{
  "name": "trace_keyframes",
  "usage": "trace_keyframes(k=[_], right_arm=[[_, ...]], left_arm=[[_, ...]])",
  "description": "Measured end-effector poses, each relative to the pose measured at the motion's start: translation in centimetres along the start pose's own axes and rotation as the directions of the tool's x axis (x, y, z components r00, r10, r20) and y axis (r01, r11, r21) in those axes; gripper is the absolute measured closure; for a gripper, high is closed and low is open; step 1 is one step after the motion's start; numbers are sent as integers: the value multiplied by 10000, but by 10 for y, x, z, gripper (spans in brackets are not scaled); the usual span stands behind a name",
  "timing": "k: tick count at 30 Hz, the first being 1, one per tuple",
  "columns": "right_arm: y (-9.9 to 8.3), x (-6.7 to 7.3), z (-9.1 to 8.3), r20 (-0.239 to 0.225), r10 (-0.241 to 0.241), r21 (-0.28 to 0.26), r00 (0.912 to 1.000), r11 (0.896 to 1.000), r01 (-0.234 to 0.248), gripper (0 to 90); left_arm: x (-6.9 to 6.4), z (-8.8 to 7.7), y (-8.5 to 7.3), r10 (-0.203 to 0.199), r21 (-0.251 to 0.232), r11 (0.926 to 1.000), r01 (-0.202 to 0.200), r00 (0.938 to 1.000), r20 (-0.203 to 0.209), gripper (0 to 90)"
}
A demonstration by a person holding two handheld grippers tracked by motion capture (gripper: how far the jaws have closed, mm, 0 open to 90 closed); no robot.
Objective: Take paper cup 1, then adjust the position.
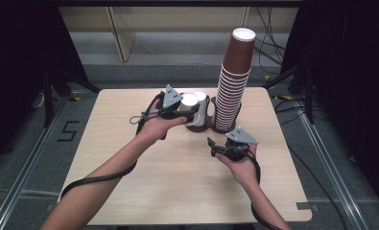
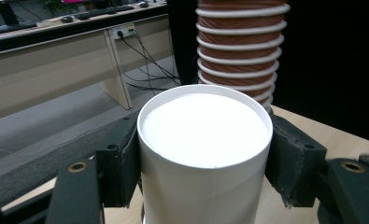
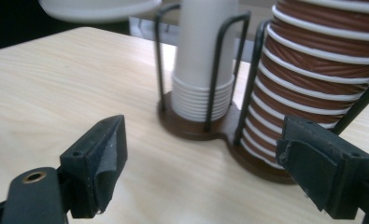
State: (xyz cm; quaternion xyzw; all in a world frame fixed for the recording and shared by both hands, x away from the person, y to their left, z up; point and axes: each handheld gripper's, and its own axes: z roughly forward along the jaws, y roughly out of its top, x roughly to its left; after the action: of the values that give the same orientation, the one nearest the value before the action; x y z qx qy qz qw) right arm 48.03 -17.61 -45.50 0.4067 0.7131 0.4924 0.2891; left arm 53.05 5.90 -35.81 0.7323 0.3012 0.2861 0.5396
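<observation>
1. At left, the left gripper [image 1: 189, 111] has both jaws clamped on the sides of an upturned white cup [image 2: 205, 154], held above the white cup stack [image 3: 202, 60] in the wire holder [image 3: 198, 126].
2. To do this well, I judge: lift straight up, squeezing gently so the thin wall keeps its shape.
3. Just right, a tall brown cup stack [image 1: 233, 81] leans slightly.
4. Nearer, the right gripper [image 1: 221, 146] hovers empty, jaws spread apart, above the wooden table [image 1: 177, 191].
</observation>
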Motion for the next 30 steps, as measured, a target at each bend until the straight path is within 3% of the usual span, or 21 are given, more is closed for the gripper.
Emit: trace_keyframes(k=[1, 2, 5, 10, 12, 13, 16, 18, 21, 22, 23, 24, 25, 27, 30], right_arm=[[0, 0, 0, 0, 0, 0, 10000, 10000, 0, 165], [0, 5, -11, -240, 52, 101, 9997, 9999, -50, 156], [1, 13, -21, -656, -286, -186, 9974, 9995, 274, 150], [0, 29, -33, -1230, -156, -379, 9923, 9992, 110, 144], [-1, 32, -33, -1180, -265, -622, 9927, 9979, 192, 144], [-2, 35, -32, -1345, -90, -651, 9909, 9979, 2, 144], [-1, 41, -32, -1127, -340, -799, 9930, 9965, 251, 145], [3, 48, -31, -1433, -355, -960, 9890, 9951, 218, 147], [6, 55, -32, -1433, -277, -1019, 9893, 9947, 131, 149], [6, 56, -31, -1240, -495, -1095, 9910, 9933, 359, 149], [6, 56, -31, -1240, -495, -1095, 9910, 9933, 359, 149], [5, 63, -30, -1323, -167, -845, 9911, 9964, 55, 152], [5, 63, -27, -1500, -381, -955, 9880, 9951, 239, 152], [5, 65, -24, -1383, -591, -866, 9886, 9951, 473, 154], [8, 70, -19, -1387, -313, -861, 9898, 9961, 194, 157]], left_arm=[[0, 0, 0, 0, 0, 10000, 0, 10000, 0, 337], [-3, -6, -7, 100, 74, 9999, -100, 9999, 99, 337], [-7, -13, -14, 113, 121, 9999, -116, 9997, 204, 337], [-15, -19, -24, 228, 404, 9989, -245, 9989, 409, 337], [-19, -18, -28, 247, 498, 9984, -272, 9984, 509, 337], [-21, -18, -31, 162, 544, 9983, -193, 9983, 562, 337], [-28, -19, -36, 182, 597, 9980, -224, 9974, 704, 337], [-33, -21, -39, 115, 605, 9980, -167, 9964, 841, 337], [-41, -23, -43, 34, 699, 9975, -112, 9939, 1104, 337], [-42, -23, -43, 93, 706, 9973, -176, 9932, 1160, 337], [-42, -23, -43, 93, 706, 9973, -176, 9932, 1160, 337], [-44, -24, -43, 118, 697, 9974, -207, 9920, 1258, 337], [-46, -23, -43, 117, 681, 9975, -208, 9913, 1310, 337], [-48, -22, -43, 123, 722, 9971, -227, 9899, 1411, 337], [-51, -22, -44, 172, 772, 9966, -294, 9879, 1542, 337]])
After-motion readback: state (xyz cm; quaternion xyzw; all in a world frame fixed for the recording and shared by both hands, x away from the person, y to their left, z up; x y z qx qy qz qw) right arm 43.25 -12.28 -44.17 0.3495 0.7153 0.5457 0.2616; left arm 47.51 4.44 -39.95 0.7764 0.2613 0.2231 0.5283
